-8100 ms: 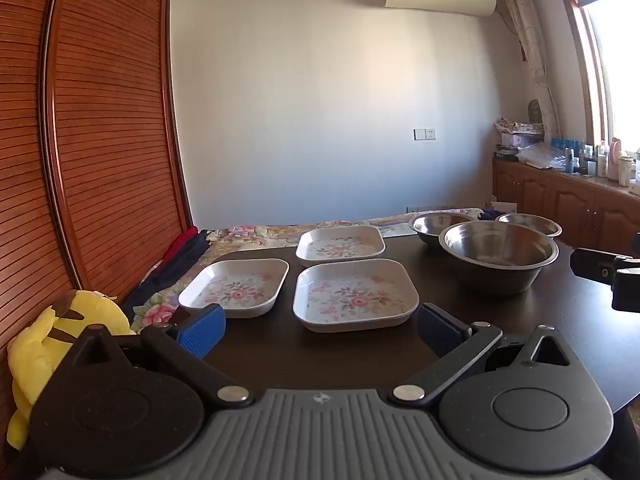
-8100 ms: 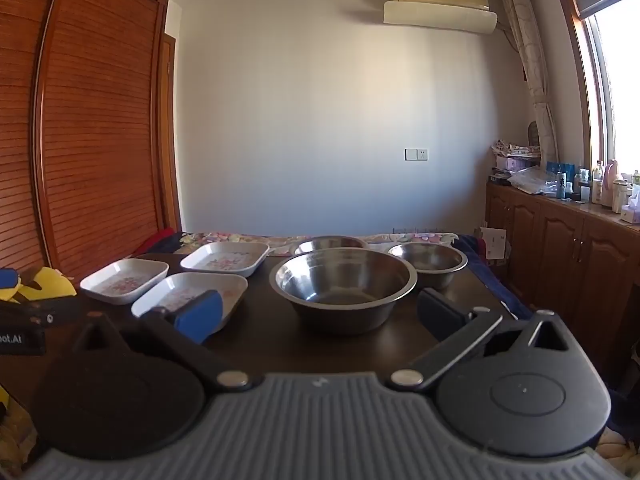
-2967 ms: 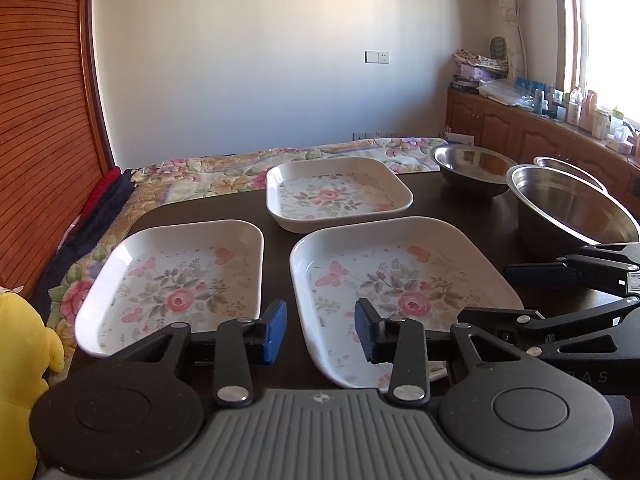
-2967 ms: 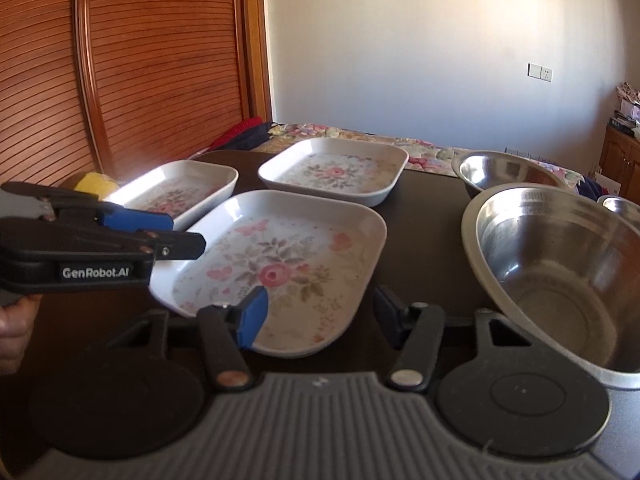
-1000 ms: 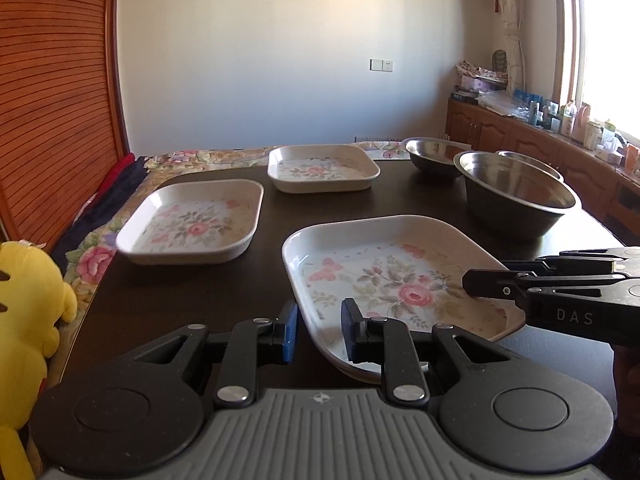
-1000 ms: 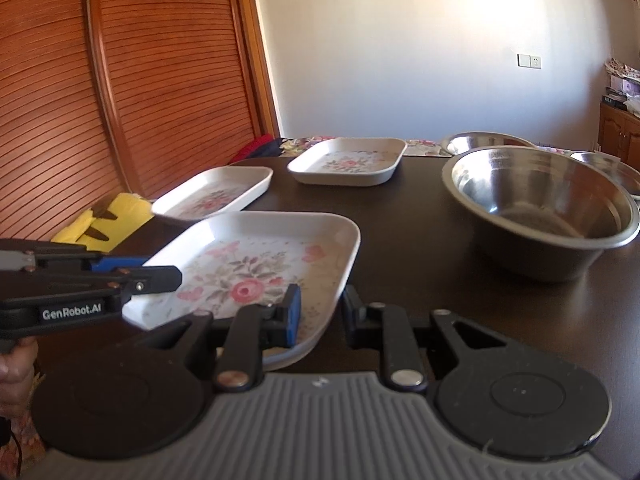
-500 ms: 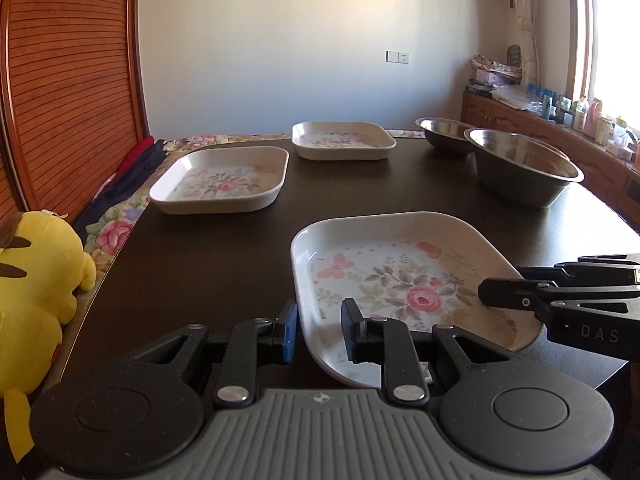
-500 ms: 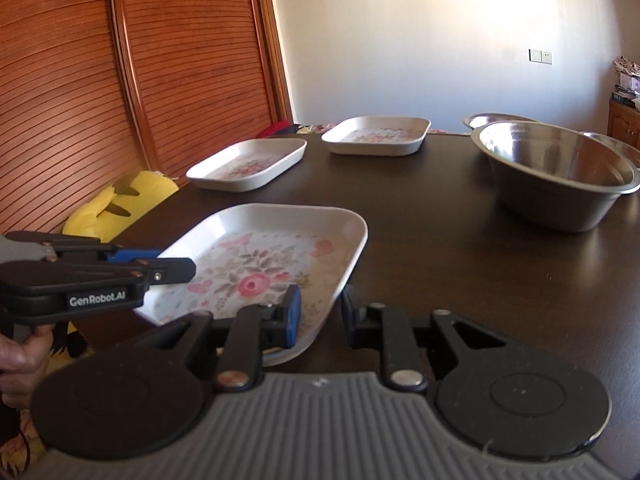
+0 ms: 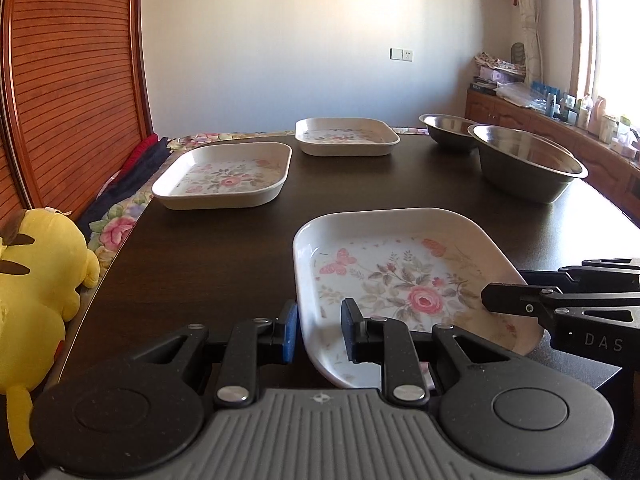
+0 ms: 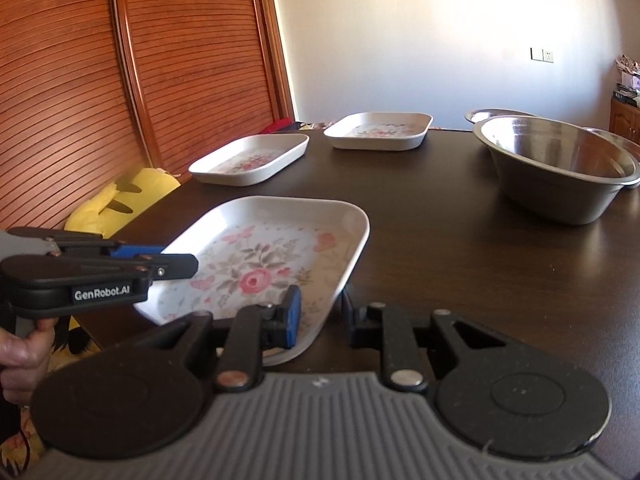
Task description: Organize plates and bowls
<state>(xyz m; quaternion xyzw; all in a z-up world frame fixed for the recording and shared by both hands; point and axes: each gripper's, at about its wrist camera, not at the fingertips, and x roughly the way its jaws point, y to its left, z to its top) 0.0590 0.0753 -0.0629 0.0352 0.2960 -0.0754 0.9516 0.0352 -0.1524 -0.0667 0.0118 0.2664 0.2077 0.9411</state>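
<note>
Slatted wooden doors (image 9: 72, 92) line the left of the room, with a yellow plush toy (image 9: 36, 280) slumped beside the dark table (image 9: 208, 248). Moving rightward, we see two floral plates resting flat, one near the table's left edge (image 9: 224, 176), another further back (image 9: 346, 136). Front and centre we hold the third floral plate (image 9: 400, 280), lifted and tilted just above the table's near end. Our left gripper (image 9: 318, 330) is clamped over its near-left rim, one pad outside the wall, one inside. In the right wrist view, our right gripper (image 10: 320, 312) pinches the near-right rim the same way. We judge this plate stiff, light and glossy, probably melamine, so slippery: the upright rim is the only sensible hold, and gripping opposite corners keeps it from swinging. Far right, a large steel bowl (image 9: 528, 168) sits with smaller bowls (image 9: 448, 128) behind it, all well apart from the jaws.
</note>
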